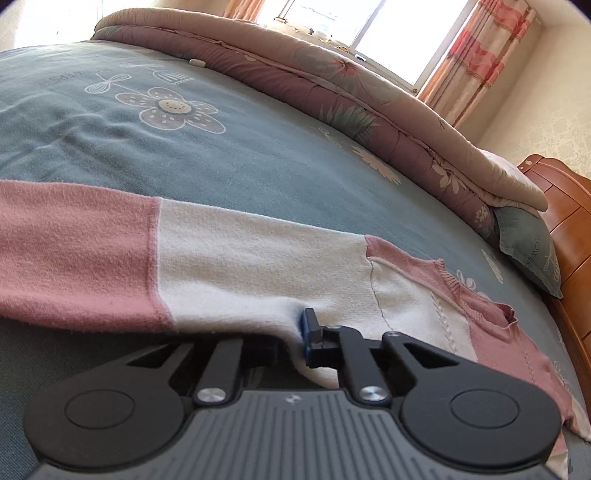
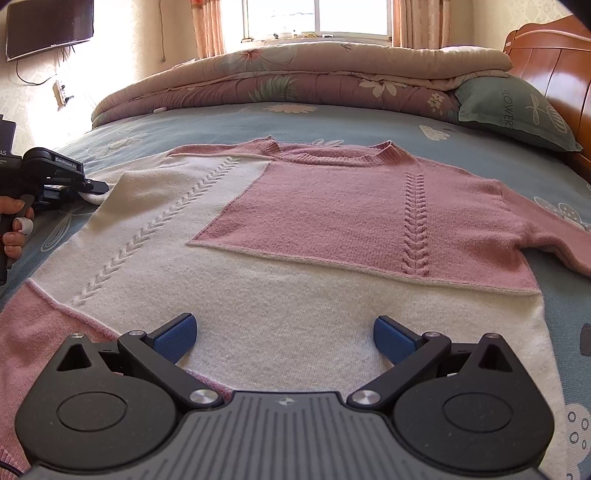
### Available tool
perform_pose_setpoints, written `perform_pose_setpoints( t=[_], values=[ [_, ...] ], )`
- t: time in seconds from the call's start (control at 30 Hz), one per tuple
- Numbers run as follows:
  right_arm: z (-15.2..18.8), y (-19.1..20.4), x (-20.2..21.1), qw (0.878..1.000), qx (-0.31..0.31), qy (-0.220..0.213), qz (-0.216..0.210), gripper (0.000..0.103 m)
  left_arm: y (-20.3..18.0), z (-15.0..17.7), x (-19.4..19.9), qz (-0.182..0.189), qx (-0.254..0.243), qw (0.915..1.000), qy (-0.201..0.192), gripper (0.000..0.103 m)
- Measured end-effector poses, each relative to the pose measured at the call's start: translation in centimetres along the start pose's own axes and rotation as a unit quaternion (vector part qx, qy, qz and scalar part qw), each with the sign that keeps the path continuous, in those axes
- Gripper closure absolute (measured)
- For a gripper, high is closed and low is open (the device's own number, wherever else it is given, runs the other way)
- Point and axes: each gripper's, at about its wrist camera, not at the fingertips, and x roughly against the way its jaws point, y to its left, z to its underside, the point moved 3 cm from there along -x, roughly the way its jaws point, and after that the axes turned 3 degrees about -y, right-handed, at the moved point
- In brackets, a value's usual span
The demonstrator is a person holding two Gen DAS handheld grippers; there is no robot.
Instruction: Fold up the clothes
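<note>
A pink and white knit sweater (image 2: 332, 206) lies spread flat on the bed, collar toward the window. In the left wrist view its left sleeve (image 1: 240, 251) stretches away to the left. My left gripper (image 1: 301, 328) is shut on a fold of the white fabric near the armpit; one finger is hidden under the cloth. The right wrist view shows that same left gripper (image 2: 99, 188) pinching the sweater's left edge. My right gripper (image 2: 284, 326) hovers open above the white lower part of the sweater, nothing between its blue pads (image 2: 177, 336).
The blue-grey flowered sheet (image 2: 461, 147) covers the bed. A folded quilt (image 2: 295, 74) lies along the far side, with a pillow (image 2: 517, 110) against the wooden headboard (image 2: 554, 55). A person's hand (image 2: 14, 229) holds the left gripper. A TV (image 2: 48, 26) hangs on the wall.
</note>
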Motion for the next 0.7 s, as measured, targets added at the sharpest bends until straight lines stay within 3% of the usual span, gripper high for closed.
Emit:
perform_pose_setpoints(
  t=[0.17,0.37,0.43,0.5,0.53,0.67,0.7],
  values=[
    [0.0,0.0,0.0,1.000,0.002,0.000,0.002,0.000,0.4,-1.8,-0.5,-0.030,-0.040,0.9984,-0.029,0.094],
    [0.1,0.1,0.0,1.000,0.005,0.001,0.004,0.000,-0.4,-1.9,-1.2,-0.038,-0.079,0.9960,-0.017,0.089],
    [0.0,0.1,-0.1,1.000,0.007,0.002,0.006,0.000,-0.6,-2.0,-0.7,-0.029,-0.080,0.9963,0.016,0.081],
    [0.1,0.2,-0.1,1.000,0.008,0.002,0.006,0.000,-1.2,-1.6,0.3,-0.026,-0.087,0.9942,0.058,0.061],
    [0.0,0.2,-0.1,1.000,0.008,0.003,0.007,0.000,-1.6,-1.4,0.9,-0.024,-0.093,0.9925,0.075,0.056],
    [0.0,0.4,-0.1,1.000,0.010,0.004,0.013,0.000,-4.6,-1.3,4.3,-0.003,-0.128,0.9891,0.073,0.051],
    [0.0,0.4,-0.1,1.000,0.010,0.005,0.015,0.000,-5.7,-1.5,4.9,0.024,-0.131,0.9891,0.061,0.043]
  ],
)
